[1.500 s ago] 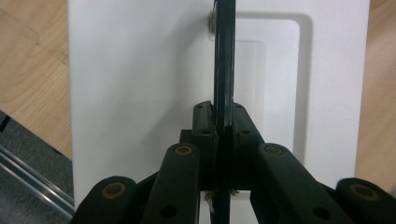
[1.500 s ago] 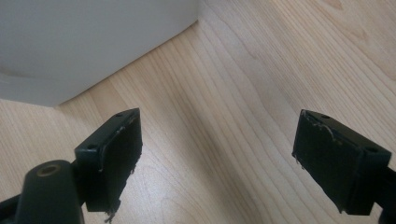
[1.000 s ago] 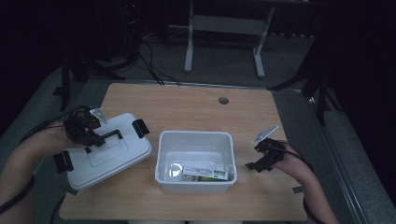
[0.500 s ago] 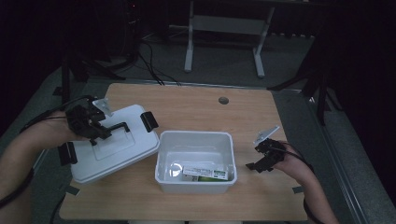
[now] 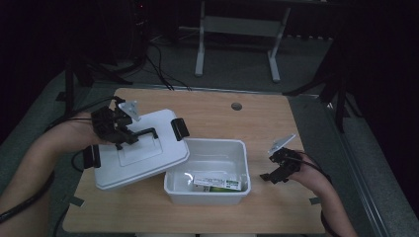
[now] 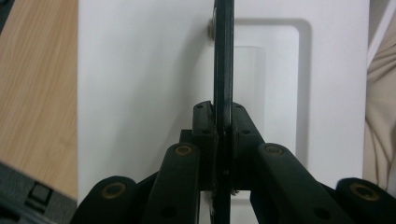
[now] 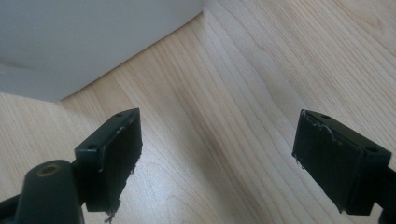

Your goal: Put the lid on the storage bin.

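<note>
A: What do we have in the left gripper [image 5: 129, 134]?

B: Its jaws are pinched tight on the black handle [image 6: 223, 70] of the white lid [image 5: 148, 160]. In the left gripper view we see the handle as a thin black bar running straight up from between the pads, with the lid's white top behind it.

A: And where is the lid in the high view?

B: Left of centre, tilted, with its right corner overhanging the left rim of the white bin [image 5: 232, 148]. Black latches [image 5: 180, 129] sit at its two ends.

A: The right gripper [image 5: 276, 170]?

B: We see it wide open with nothing between the jaws, low over the wooden table [image 7: 243, 93], just right of the bin. A corner of the bin's wall fills the upper left of the right gripper view.

A: Room to move?

B: Bare tabletop lies above the bin and along the bottom edge. Inside the bin lies a small packet [image 5: 220, 182].
</note>
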{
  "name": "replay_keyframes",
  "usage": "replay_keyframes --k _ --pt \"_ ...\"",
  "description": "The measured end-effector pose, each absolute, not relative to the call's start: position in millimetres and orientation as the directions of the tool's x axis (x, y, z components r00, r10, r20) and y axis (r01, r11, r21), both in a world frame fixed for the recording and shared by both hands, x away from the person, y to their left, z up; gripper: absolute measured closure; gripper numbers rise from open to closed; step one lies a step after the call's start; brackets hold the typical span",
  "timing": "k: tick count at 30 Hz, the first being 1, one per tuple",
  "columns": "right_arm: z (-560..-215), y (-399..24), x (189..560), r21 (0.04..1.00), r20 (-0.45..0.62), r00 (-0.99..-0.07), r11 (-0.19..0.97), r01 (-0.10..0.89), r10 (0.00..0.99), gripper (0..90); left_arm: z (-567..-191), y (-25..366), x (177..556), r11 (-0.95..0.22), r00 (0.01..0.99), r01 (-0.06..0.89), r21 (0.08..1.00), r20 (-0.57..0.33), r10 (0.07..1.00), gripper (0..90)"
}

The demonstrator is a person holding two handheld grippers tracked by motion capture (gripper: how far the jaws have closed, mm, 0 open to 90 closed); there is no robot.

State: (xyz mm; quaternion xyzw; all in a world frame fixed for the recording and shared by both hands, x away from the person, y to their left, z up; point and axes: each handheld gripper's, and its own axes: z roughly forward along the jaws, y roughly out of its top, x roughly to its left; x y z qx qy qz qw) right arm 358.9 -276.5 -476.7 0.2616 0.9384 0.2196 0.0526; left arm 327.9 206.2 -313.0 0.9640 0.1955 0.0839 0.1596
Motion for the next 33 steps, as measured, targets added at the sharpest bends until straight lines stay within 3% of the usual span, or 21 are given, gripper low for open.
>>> replay_keyframes --k 33 --pt "-480 -277 356 0.457 0.028 -0.858 0.757 0.467 0.513 15.3 -325 102 337 -0.921 0.978 0.157 0.356 0.071 0.194 84.3"
